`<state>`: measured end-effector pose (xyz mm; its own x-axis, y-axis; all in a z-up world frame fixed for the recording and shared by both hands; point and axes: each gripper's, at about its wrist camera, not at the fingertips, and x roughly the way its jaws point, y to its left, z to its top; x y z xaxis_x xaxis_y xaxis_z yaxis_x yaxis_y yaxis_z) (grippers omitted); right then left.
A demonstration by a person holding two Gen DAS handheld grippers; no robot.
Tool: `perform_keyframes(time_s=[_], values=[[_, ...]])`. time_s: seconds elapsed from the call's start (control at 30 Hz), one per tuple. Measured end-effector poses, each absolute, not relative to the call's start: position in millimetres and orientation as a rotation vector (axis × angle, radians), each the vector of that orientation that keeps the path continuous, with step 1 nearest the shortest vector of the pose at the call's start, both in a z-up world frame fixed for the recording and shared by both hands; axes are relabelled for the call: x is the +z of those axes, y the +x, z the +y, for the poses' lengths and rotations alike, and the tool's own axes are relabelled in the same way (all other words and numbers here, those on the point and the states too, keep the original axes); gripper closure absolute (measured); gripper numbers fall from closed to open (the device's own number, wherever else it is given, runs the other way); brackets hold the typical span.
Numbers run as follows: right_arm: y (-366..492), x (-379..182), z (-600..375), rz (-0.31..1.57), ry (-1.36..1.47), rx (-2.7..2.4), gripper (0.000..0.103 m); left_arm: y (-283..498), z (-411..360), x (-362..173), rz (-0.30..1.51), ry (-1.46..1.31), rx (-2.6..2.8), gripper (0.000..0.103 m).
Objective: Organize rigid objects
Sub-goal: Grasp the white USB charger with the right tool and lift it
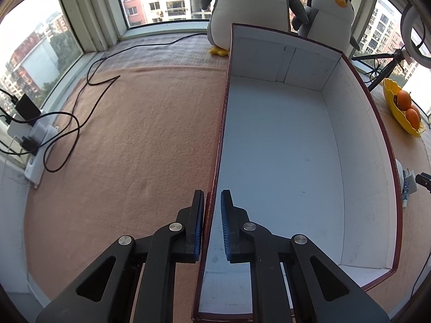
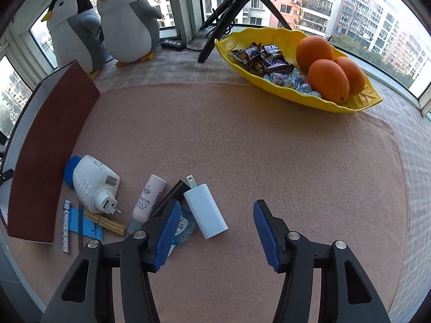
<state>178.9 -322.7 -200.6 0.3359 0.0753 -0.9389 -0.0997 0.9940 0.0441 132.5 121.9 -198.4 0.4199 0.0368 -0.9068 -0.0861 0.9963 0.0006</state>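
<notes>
Left gripper (image 1: 211,226) straddles the box (image 1: 280,161) wall, narrowly parted, grip unconfirmed; right gripper (image 2: 215,231) spread wide, nothing held, beside white charger (image 2: 206,210).

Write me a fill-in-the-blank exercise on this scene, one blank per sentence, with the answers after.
1. The left gripper has its jaws on either side of one wall of the ____, whose inside is white.
2. The yellow dish holds candy and ____ oranges.
3. The right gripper hangs above the blanket with its jaws ____.
4. The white charger lies with its prongs pointing ____ from the right gripper.

Answers: box; three; open; away
</notes>
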Motion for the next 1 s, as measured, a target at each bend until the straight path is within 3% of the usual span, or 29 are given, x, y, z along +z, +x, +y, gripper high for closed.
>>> perform_keyframes(time_s=[0.13, 0.3, 0.37, 0.73, 1.0], values=[[187, -210, -320, 1.248, -0.018, 0.128, 0.057, 134, 124, -201, 1.144, -0.055, 0.077, 0.093], [192, -221, -314, 1.282, -0.034, 0.136, 0.079, 134, 125, -201, 1.150, -0.057, 0.076, 0.094], [192, -225, -313, 1.292, -0.047, 0.132, 0.082, 134, 125, -201, 1.152, -0.056, 0.075, 0.094], [171, -195, -321, 1.229, -0.071, 0.104, 0.082, 134, 124, -206, 1.175, -0.038, 0.068, 0.094], [154, -97, -360, 1.101, -0.087, 0.036, 0.082, 131, 123, -203, 1.168, -0.025, 0.063, 0.094]])
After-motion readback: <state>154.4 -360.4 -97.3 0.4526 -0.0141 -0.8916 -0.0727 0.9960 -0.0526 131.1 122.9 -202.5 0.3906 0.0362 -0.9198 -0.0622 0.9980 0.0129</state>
